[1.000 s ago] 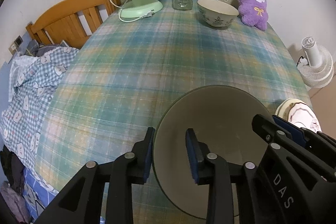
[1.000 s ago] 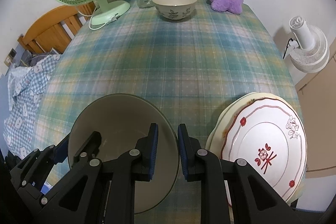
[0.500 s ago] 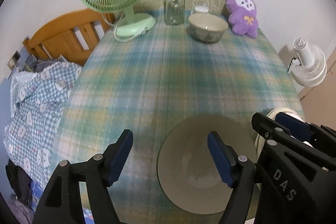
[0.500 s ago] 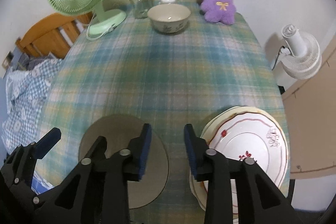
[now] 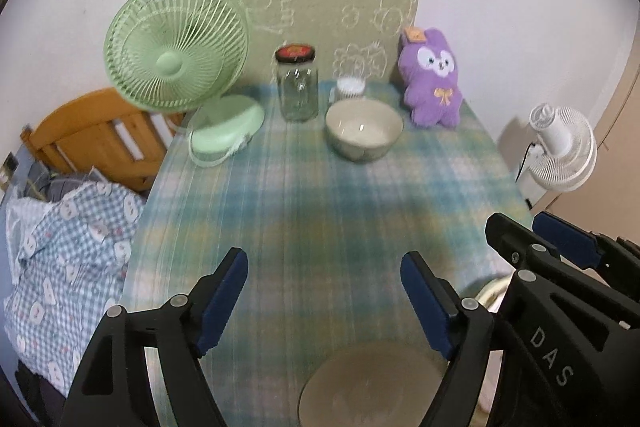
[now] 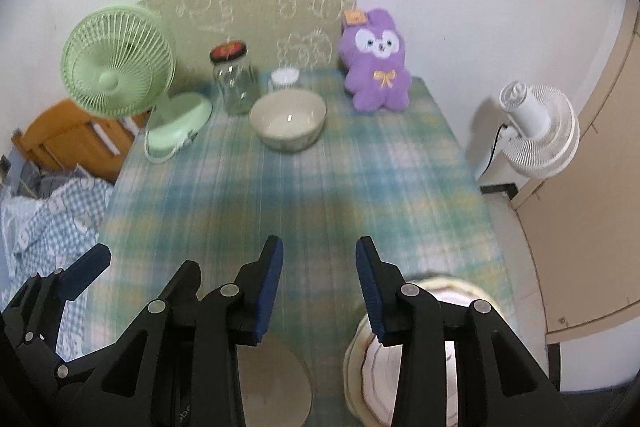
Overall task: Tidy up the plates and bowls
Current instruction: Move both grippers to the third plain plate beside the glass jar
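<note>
A grey-brown plate (image 5: pixel 372 383) lies on the plaid table at the near edge; it also shows in the right wrist view (image 6: pixel 272 379). A stack of cream plates with a red pattern (image 6: pixel 380 367) lies to its right, and its rim shows in the left wrist view (image 5: pixel 490 293). A cream bowl (image 5: pixel 363 133) stands at the far end, also in the right wrist view (image 6: pixel 288 125). My left gripper (image 5: pixel 324 303) is open and empty above the grey plate. My right gripper (image 6: pixel 318 287) is open and empty above the gap between plate and stack.
At the far end stand a green desk fan (image 5: pixel 176 67), a glass jar (image 5: pixel 298 87), a small white container (image 5: pixel 350 87) and a purple plush toy (image 5: pixel 432 79). A wooden bed with checked bedding (image 5: pixel 60 247) is left of the table. A white fan (image 6: pixel 536 131) stands on the right.
Both grippers let go of the grey plate, opened wide and rose and drew back from the table. The plate stays on the table beside the patterned stack.
</note>
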`<state>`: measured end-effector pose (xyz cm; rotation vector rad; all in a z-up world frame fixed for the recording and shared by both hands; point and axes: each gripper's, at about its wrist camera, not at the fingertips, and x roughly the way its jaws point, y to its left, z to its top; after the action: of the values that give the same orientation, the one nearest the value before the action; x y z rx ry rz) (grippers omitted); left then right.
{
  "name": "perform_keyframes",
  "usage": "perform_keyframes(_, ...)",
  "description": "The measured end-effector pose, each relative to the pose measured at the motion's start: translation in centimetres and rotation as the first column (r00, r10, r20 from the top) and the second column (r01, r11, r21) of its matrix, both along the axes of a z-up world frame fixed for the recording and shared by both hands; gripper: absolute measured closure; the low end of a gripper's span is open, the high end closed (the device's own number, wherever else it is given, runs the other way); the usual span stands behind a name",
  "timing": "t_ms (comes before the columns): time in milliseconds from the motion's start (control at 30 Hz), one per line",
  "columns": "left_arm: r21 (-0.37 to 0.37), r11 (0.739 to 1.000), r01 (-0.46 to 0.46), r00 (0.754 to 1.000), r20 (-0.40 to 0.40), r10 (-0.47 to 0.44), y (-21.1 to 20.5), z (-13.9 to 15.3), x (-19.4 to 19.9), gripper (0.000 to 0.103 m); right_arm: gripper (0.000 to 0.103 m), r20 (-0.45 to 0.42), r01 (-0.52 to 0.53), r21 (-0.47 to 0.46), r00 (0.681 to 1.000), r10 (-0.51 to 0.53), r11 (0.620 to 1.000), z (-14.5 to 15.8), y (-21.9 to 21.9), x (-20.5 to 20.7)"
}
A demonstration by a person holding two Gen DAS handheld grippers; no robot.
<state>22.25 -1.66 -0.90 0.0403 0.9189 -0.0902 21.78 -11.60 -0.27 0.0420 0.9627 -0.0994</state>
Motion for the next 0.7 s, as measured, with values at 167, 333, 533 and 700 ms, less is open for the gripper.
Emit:
perform_keyframes(167,0.019,1.0,0.005,0.999,0.036,-0.006,-1.2,0.4,3.1,0.023,0.061,0.03,0.0,-0.017,1.0,0.0,1.0,0.7,-0.7,2.9)
perform_keyframes(333,-0.003,1.0,-0.021,1.0,0.02,0.021,-2.4,-0.3,6.8,0.023,0.061,0.037,-0.024,-0.002,0.999,0.024,1.0,0.2,-2.0,6.9)
perform_keyframes(533,-0.023,0.998,-0.052,0.998,0.029,0.053,-4.0,-1.3,11.5,0.022,0.043,0.047,-0.078,-0.009,0.996,0.078,0.997,-0.8,-3.7,12.2)
perform_keyframes(700,-0.024,0.997,-0.075,0.996,0.041,0.076,-4.7,-2.3,15.2,0.021,0.042,0.053,-0.111,0.02,0.993,0.11,0.994,-1.9,-4.7,16.6)
